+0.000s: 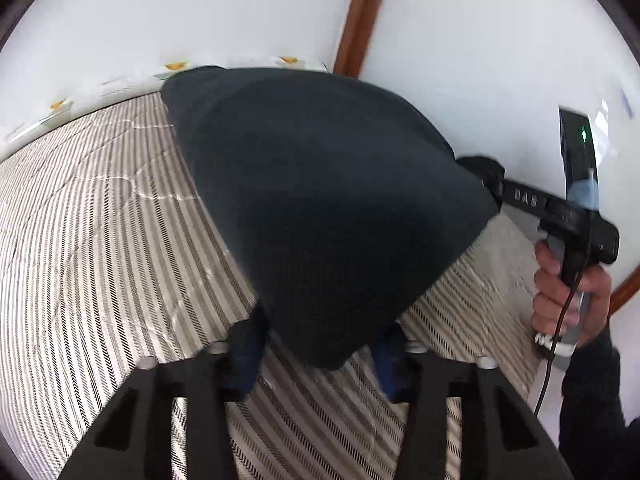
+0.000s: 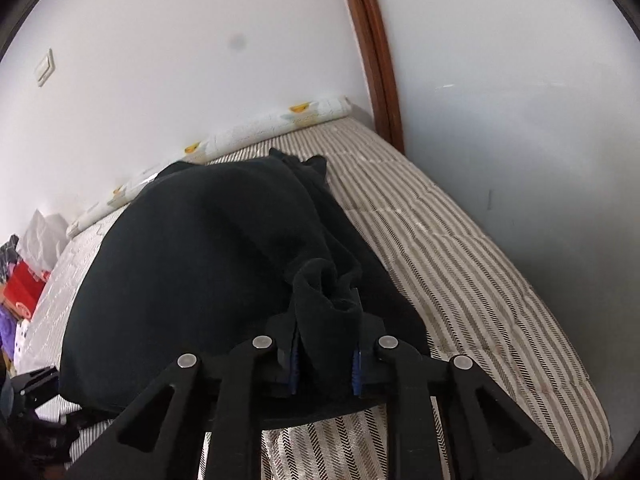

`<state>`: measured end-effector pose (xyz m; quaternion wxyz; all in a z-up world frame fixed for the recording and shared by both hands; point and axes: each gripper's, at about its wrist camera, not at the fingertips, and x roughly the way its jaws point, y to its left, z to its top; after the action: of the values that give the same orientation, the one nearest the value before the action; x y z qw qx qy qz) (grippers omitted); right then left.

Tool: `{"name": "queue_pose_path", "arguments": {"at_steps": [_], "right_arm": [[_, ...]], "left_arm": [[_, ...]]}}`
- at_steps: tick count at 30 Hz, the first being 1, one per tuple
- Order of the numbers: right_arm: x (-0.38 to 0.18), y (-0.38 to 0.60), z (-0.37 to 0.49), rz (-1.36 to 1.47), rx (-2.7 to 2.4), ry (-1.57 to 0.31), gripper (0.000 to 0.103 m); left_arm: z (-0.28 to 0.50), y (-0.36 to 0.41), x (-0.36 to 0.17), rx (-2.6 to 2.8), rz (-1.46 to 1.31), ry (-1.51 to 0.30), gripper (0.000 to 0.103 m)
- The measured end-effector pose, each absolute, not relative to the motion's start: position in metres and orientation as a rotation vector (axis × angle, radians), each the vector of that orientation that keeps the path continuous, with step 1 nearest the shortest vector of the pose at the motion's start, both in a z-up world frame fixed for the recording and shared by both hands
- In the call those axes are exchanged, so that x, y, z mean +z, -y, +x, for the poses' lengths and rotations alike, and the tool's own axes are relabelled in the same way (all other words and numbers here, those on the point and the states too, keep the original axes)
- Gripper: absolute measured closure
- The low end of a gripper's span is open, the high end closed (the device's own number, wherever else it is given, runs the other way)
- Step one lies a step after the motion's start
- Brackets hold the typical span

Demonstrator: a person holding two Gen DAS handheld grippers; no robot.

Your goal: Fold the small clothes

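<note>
Bunching soft black knit garment (image 2: 192, 272), right gripper (image 2: 326, 364) clamps it over striped bedcover (image 2: 460, 264); left gripper (image 1: 320, 356) unclear.
</note>
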<state>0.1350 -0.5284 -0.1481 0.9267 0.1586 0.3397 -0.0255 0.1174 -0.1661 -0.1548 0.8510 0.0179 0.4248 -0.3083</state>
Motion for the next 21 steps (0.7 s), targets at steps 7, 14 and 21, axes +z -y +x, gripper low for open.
{"name": "queue_pose_path", "arguments": {"at_steps": [7,14,21], "right_arm": [[-0.147,0.513,0.147,0.374,-0.011,-0.700,0.088],[-0.143,0.438,0.171,0.362,0.080,-0.723,0.089],[-0.135,0.342,0.196,0.332,0.222,-0.751,0.089]], "left_arm": [[0.129,0.131,-0.146,-0.613,-0.031,-0.864,0.085],[0.138,0.044,-0.140,-0.486,-0.111,-0.841,0.089],[0.126,-0.051,-0.142,-0.326,-0.159,-0.827,0.090]]}}
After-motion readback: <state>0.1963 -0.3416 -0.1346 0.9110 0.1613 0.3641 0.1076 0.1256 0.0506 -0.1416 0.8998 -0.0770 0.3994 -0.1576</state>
